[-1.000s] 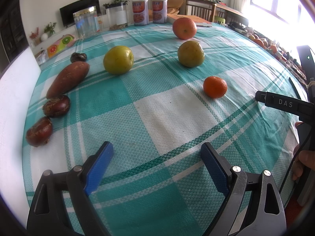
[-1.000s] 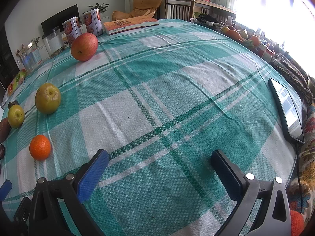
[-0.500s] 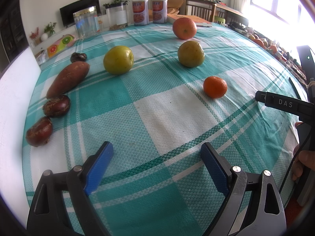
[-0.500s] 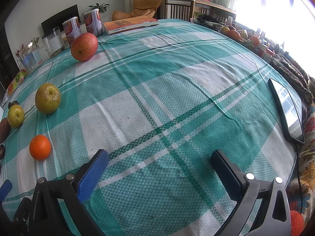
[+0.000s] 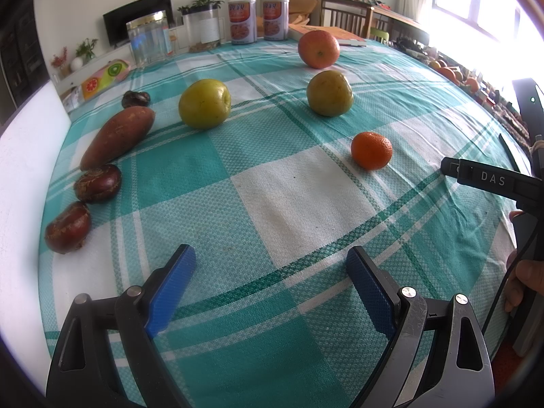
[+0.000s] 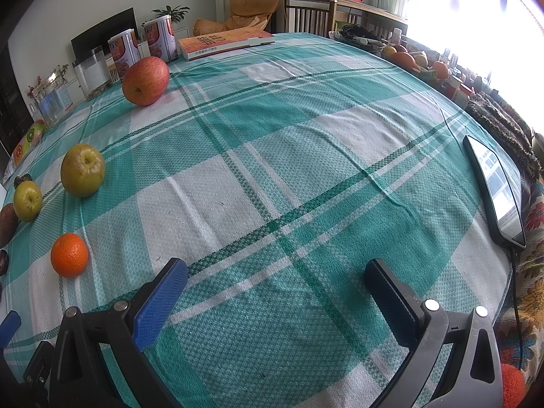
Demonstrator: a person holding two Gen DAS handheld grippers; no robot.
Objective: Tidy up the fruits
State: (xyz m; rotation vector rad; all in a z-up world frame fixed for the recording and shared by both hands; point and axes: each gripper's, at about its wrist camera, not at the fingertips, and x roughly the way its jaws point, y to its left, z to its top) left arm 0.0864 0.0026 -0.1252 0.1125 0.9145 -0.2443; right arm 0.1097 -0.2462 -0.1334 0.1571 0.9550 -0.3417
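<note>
On the green checked tablecloth lie a small orange, two yellow-green apples, a red apple, a sweet potato and three dark chestnuts. My left gripper is open and empty, near the table's front edge, well short of the fruit. My right gripper is open and empty; the orange, an apple and the red apple lie to its left. The right gripper's body shows at the left view's right edge.
Two tins, jars and a book stand at the far edge. A phone with a cable lies at the right edge. More fruit sits beyond the table on the right.
</note>
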